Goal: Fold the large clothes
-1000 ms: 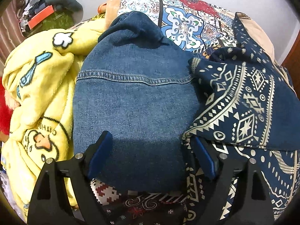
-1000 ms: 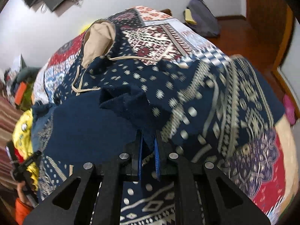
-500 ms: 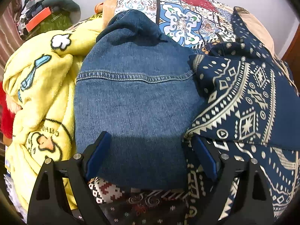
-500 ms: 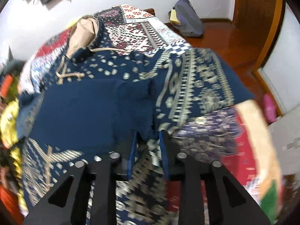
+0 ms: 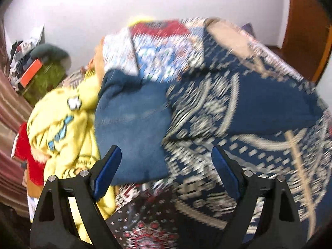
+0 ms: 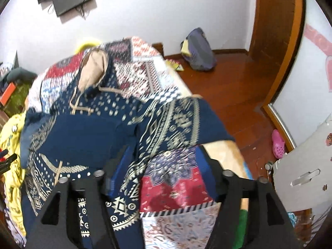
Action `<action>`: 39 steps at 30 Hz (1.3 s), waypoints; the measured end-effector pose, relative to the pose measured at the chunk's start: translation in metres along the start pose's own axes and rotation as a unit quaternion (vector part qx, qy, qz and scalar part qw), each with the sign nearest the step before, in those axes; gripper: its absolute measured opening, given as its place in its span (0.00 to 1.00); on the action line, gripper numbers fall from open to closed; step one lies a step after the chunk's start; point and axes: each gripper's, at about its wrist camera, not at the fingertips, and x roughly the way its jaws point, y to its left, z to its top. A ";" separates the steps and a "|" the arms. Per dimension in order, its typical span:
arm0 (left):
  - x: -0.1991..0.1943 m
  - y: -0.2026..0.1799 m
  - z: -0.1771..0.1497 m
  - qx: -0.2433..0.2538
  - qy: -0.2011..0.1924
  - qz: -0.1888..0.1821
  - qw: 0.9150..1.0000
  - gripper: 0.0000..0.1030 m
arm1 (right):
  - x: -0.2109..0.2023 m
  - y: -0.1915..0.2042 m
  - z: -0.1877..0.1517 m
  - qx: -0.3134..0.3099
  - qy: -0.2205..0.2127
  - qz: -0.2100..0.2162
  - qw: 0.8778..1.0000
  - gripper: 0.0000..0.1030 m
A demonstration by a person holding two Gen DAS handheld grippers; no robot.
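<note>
Nearby, denim jacket [image 5: 132,128] beside patterned hoodie [image 6: 83,137], perhaps overlapped; left gripper [image 5: 166,161] wide, right gripper [image 6: 164,166] opening, both empty.

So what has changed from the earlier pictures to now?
The right gripper has let go of the navy patterned hooded garment; its jaws are opening and nothing is pinched between them. Both views have pulled back. The left gripper stayed open, and the folded blue denim garment stayed put.
</note>
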 end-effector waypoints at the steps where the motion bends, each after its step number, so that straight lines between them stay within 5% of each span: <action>1: -0.005 -0.003 0.006 -0.004 -0.007 -0.007 1.000 0.87 | 0.000 0.001 0.002 0.002 -0.003 -0.001 1.000 0.64; 7: -0.008 -0.038 0.040 -0.025 -0.039 -0.051 0.998 0.92 | 0.011 -0.028 0.000 0.026 0.006 0.004 1.000 0.65; 12: 0.031 -0.076 0.053 -0.016 -0.017 -0.066 0.998 0.92 | 0.068 -0.050 -0.009 0.065 0.065 0.002 0.996 0.65; 17: 0.061 -0.112 0.052 0.008 0.005 -0.077 0.997 0.92 | 0.123 -0.070 -0.013 0.136 0.106 0.044 0.984 0.65; 28: 0.088 -0.120 0.046 -0.010 0.016 -0.086 0.996 0.92 | 0.177 -0.094 0.004 0.225 0.087 0.077 0.967 0.65; 32: 0.094 -0.115 0.041 -0.020 0.028 -0.084 0.996 0.91 | 0.176 -0.095 0.012 0.221 0.065 0.054 0.972 0.40; 34: 0.094 -0.114 0.039 -0.020 0.030 -0.083 0.996 0.91 | 0.172 -0.096 0.013 0.219 0.053 0.046 0.973 0.14; 39: 0.084 -0.108 0.036 -0.020 0.023 -0.078 0.996 0.91 | 0.150 -0.094 0.018 0.215 0.023 0.035 0.976 0.08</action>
